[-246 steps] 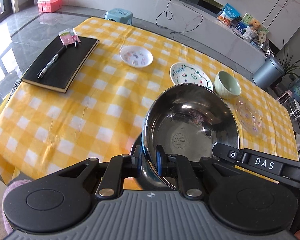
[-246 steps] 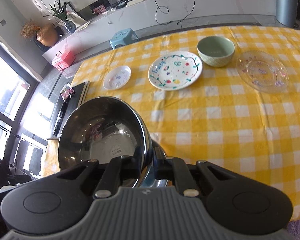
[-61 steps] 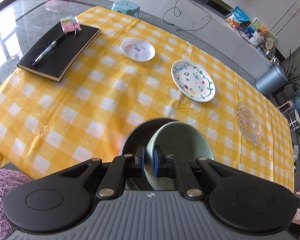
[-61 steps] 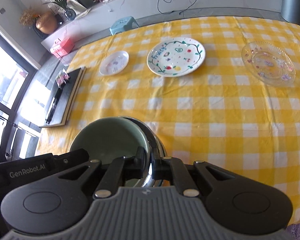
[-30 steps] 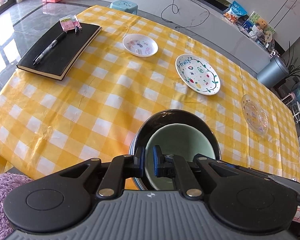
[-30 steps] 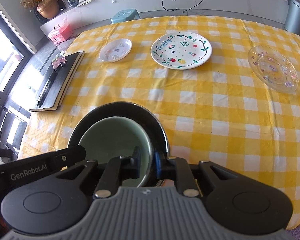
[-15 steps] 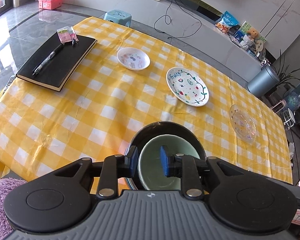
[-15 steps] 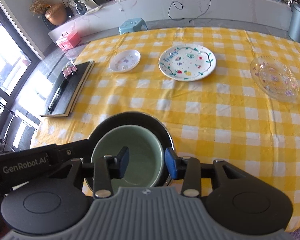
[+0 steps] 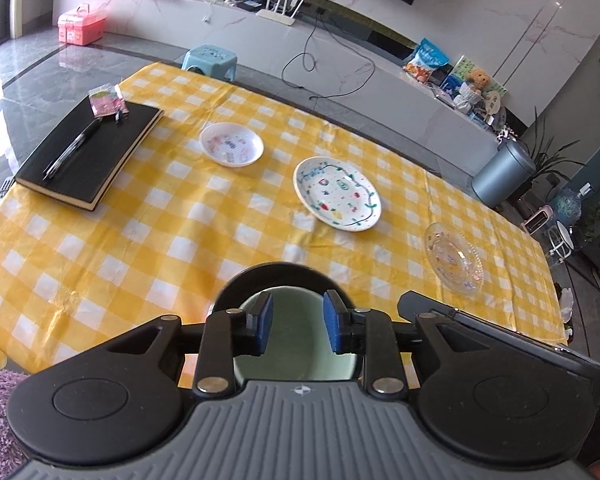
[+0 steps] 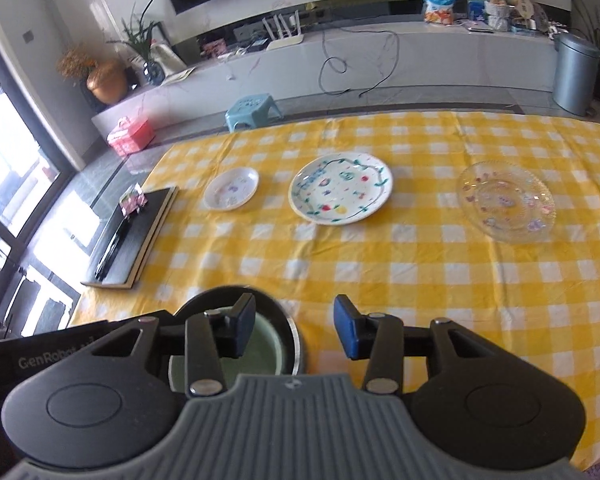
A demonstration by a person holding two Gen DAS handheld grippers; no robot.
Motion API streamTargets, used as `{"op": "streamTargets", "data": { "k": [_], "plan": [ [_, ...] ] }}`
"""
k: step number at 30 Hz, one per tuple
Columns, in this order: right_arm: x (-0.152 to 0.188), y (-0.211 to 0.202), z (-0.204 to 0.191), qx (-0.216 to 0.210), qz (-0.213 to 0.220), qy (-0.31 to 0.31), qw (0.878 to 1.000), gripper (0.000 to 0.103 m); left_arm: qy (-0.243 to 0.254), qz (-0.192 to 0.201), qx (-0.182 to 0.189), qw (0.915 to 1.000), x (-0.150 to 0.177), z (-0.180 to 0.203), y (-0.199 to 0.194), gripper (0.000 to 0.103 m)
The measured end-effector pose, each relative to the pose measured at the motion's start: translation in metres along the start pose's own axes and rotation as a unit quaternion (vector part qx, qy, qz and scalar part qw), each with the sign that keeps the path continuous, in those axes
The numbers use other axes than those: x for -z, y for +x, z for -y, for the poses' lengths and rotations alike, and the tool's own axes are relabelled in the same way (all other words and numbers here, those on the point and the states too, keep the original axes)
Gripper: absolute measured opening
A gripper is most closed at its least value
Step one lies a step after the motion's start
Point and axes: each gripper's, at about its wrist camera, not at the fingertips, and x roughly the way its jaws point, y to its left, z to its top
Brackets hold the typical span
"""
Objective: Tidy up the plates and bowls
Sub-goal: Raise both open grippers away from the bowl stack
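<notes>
**Bowls nested, both tools let go**

The green bowl (image 9: pixel 296 344) sits inside the dark metal bowl (image 9: pixel 260 276) at the near edge of the bench (image 9: pixel 140 240), which wears a yellow checked cloth. Nesting the smaller bowl in the larger one gathers the bowls into one stack, which is likely why they stand here, close to the person.

The left tool (image 9: pixel 296 328) hangs over the green bowl with its blue pads spread; its jaws have just been opening, and nothing is pinched between them. The right tool (image 10: pixel 294 330) is spread wider, one finger over the bowls' rim and the other over bare cloth; its jaws have also just been opening, and they grip nothing. Both releases fit a stack that is set down and left to rest.

Three plates lie apart farther back: a small white plate (image 9: pixel 232 145), a painted plate (image 9: pixel 337 193) in the middle, and a clear glass plate (image 9: pixel 454 258) towards the right. They are not yet stacked, so the plates seem the next job. A black notebook (image 9: pixel 88 156) with a pen lies at the left.
</notes>
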Motion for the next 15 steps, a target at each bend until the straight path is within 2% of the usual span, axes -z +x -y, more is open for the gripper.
{"op": "streamTargets", "data": {
  "k": [8,15],
  "plan": [
    [-0.005,-0.014,0.055,0.015,0.023,0.061,0.998,0.044,0.034,0.009,0.016,0.9993,0.001,0.044,0.010,0.035],
    [-0.005,-0.019,0.106,0.035,0.043,0.099,0.994,0.044,0.057,0.000,0.024,0.9981,0.003,0.085,0.036,0.039]
  ]
}}
